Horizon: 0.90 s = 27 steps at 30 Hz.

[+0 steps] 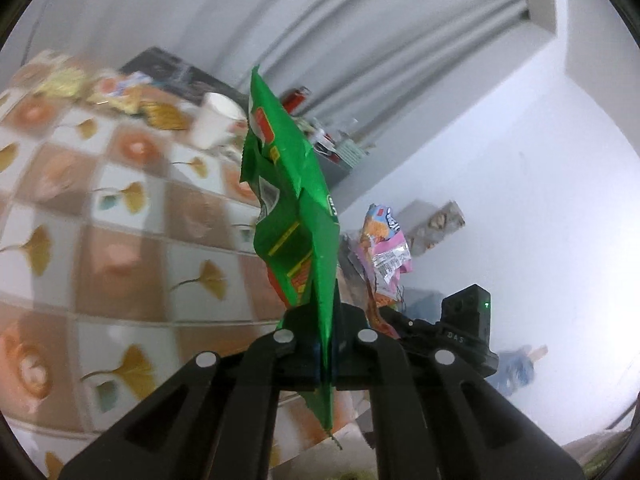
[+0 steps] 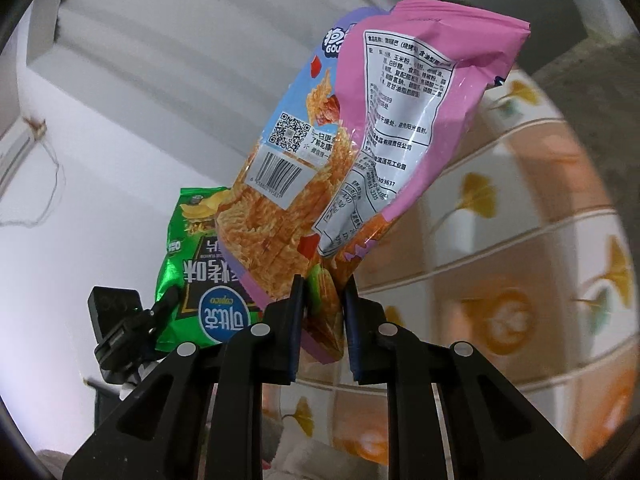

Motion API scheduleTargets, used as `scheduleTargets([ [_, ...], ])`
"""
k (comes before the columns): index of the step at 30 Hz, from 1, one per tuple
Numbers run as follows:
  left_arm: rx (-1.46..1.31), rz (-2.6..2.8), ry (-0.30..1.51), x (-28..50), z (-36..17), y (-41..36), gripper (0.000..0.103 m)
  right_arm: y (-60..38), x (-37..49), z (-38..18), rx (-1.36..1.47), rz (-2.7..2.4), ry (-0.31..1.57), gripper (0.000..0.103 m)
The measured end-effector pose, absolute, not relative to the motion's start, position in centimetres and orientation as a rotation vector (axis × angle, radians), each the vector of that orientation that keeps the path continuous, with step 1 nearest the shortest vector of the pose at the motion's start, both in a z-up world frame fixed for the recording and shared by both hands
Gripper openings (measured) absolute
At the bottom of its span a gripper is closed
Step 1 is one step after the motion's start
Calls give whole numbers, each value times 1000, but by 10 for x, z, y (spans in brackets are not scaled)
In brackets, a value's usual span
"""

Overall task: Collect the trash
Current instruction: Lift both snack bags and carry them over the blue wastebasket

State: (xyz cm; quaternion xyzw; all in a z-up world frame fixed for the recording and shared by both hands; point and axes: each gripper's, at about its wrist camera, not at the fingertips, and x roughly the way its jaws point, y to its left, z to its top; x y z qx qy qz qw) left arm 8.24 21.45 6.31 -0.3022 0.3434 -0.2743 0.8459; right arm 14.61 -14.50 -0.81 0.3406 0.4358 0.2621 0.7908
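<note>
Green chip bag [image 1: 294,216] held aloft, pink snack bag [image 1: 384,256] beside, paper cup [image 1: 218,120] behind

My left gripper [image 1: 326,344] clamps a green snack bag [image 1: 288,200] upright above the patterned tablecloth [image 1: 120,240]; white cup [image 1: 216,120] behind.

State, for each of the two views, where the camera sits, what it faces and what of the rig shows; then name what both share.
Left wrist: sits on the left gripper, facing along its fingers at the green bag it clamps; the right gripper's camera shows behind.
Right wrist: sits on the right gripper, facing the pink bag it grips; the left gripper's camera shows at left.
Shared: both bags and the patterned tablecloth.
</note>
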Motion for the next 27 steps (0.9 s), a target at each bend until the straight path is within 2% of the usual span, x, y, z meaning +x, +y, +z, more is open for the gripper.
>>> scheduleTargets([
  [13, -392, -850, 759, 137, 98, 40, 2, -326, 65, -39, 896, 233, 805, 17],
  [21, -191, -981, 803, 163, 96, -84, 2, -442, 18, -110, 985, -78, 849, 17],
  [27, -94, -1034, 842, 177, 83, -151, 2, -499, 22, -179, 1021, -262, 947, 17],
])
